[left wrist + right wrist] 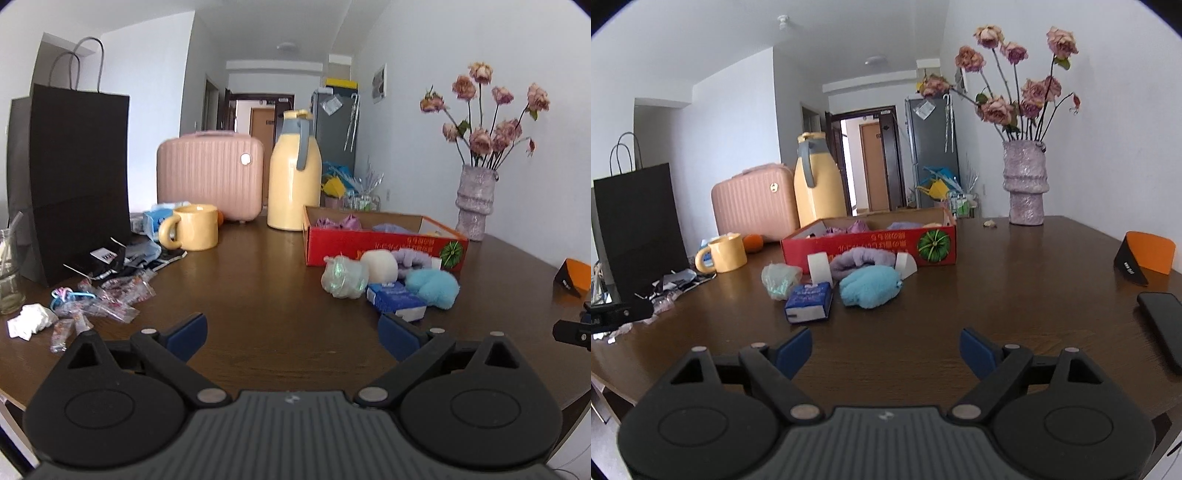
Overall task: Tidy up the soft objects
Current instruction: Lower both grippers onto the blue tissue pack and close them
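A red cardboard box (pixel 384 247) (pixel 868 247) stands on the brown table and holds several soft purple items. In front of it lie a fluffy light-blue soft item (pixel 432 286) (pixel 870 286), a purple fuzzy band (pixel 412 258) (pixel 857 262), a cream ball (pixel 378 266), a pale green wrapped soft item (pixel 343 277) (pixel 779 278) and a blue tissue pack (pixel 395 301) (pixel 809 301). My left gripper (pixel 291 336) is open and empty, short of the pile. My right gripper (pixel 886 350) is open and empty, short of the blue item.
A yellow mug (pixel 194 227), pink case (pixel 210 173), yellow jug (pixel 293 173) and black paper bag (pixel 74 177) stand at the left and back. Loose wrappers (pixel 107 295) litter the left. A flower vase (pixel 1025 184), orange-black object (pixel 1145 258) and phone (pixel 1163 328) are right.
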Demonstrator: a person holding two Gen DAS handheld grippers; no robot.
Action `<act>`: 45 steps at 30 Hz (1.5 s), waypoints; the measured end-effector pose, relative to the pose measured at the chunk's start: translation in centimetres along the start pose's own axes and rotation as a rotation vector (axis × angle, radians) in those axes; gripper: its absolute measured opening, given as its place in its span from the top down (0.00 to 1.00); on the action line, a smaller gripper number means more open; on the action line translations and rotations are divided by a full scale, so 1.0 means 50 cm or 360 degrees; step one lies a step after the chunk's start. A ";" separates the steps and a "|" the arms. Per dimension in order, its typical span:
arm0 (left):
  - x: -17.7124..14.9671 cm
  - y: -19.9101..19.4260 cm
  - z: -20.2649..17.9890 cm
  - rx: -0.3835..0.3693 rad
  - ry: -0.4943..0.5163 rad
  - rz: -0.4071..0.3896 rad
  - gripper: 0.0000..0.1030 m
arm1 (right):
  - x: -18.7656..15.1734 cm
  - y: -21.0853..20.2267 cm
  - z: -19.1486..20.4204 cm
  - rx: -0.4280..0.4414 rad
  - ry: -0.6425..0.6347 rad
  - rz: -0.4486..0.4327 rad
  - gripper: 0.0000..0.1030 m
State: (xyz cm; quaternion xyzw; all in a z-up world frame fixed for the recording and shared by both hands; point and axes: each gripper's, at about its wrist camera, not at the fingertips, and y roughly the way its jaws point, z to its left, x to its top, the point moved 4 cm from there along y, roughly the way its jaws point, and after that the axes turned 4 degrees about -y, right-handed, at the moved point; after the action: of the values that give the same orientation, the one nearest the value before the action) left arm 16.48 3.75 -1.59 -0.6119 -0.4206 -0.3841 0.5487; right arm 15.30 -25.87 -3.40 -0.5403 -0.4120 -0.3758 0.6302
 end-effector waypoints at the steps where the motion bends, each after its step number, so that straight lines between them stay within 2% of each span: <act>1: -0.002 0.009 -0.001 0.0002 0.0003 0.0017 0.02 | 0.000 0.008 0.002 0.0004 -0.0006 0.0011 0.17; 8: -0.002 0.102 -0.019 -0.0046 0.0028 0.0120 0.02 | 0.025 0.095 0.023 0.0082 0.0005 0.0081 0.21; 13: 0.006 0.181 -0.026 -0.0066 0.0002 0.0178 0.03 | 0.054 0.202 0.087 0.0208 -0.0074 0.0161 0.22; 15: 0.018 0.211 -0.024 -0.0058 -0.0021 0.0189 0.04 | 0.065 0.252 0.116 0.0255 -0.0136 0.0197 0.26; 19: 0.035 0.237 -0.014 -0.0029 -0.0047 0.0162 0.04 | 0.082 0.348 0.168 0.0277 -0.0228 0.0253 0.27; 20: 0.036 0.240 -0.010 -0.0022 -0.0052 0.0169 0.04 | 0.084 0.365 0.177 0.0271 -0.0243 0.0268 0.30; 22: 0.033 0.243 -0.003 -0.0005 -0.0054 0.0185 0.04 | 0.079 0.390 0.188 0.0271 -0.0273 0.0307 0.47; 24: 0.030 0.241 0.001 0.0003 -0.0049 0.0186 0.04 | 0.075 0.387 0.192 0.0298 -0.0292 0.0325 0.51; 26: 0.028 0.238 -0.001 -0.0017 -0.0052 0.0183 0.04 | 0.066 0.359 0.199 0.0399 -0.0384 0.0308 0.51; 29: 0.030 0.237 -0.019 -0.0137 -0.0064 0.0199 0.04 | 0.043 0.307 0.195 0.0522 -0.0510 0.0315 0.48; 30: 0.030 0.238 -0.029 -0.0180 -0.0061 0.0210 0.04 | 0.038 0.294 0.182 0.0492 -0.0516 0.0323 0.41; 32: 0.027 0.240 -0.053 -0.0255 -0.0050 0.0231 0.06 | 0.039 0.275 0.141 0.0330 -0.0461 0.0316 0.39; 34: 0.022 0.247 -0.080 -0.0333 -0.0032 0.0270 0.11 | 0.047 0.259 0.096 0.0241 -0.0333 0.0275 0.38; 37: 0.012 0.265 -0.114 -0.0469 -0.0024 0.0370 0.28 | 0.052 0.244 0.050 0.0289 -0.0069 0.0241 0.38; 38: 0.010 0.272 -0.119 -0.0496 -0.0043 0.0416 0.31 | 0.052 0.245 0.043 0.0319 0.0007 0.0248 0.38; 41: 0.009 0.289 -0.114 -0.0501 -0.0167 0.0515 0.42 | 0.051 0.263 0.035 0.0399 0.0172 0.0276 0.50; 43: 0.005 0.298 -0.106 -0.0509 -0.0234 0.0567 0.51 | 0.057 0.291 0.041 0.0420 0.0209 0.0310 0.58; 45: 0.001 0.307 -0.098 -0.0536 -0.0290 0.0617 0.56 | 0.057 0.314 0.048 0.0424 0.0241 0.0342 0.64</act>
State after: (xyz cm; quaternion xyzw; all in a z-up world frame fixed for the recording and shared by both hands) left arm 30.83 -1.79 -6.38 -0.7957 -0.2735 -0.2797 0.4624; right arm 30.53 -21.47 -6.41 -0.4631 -0.3495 -0.2881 0.7619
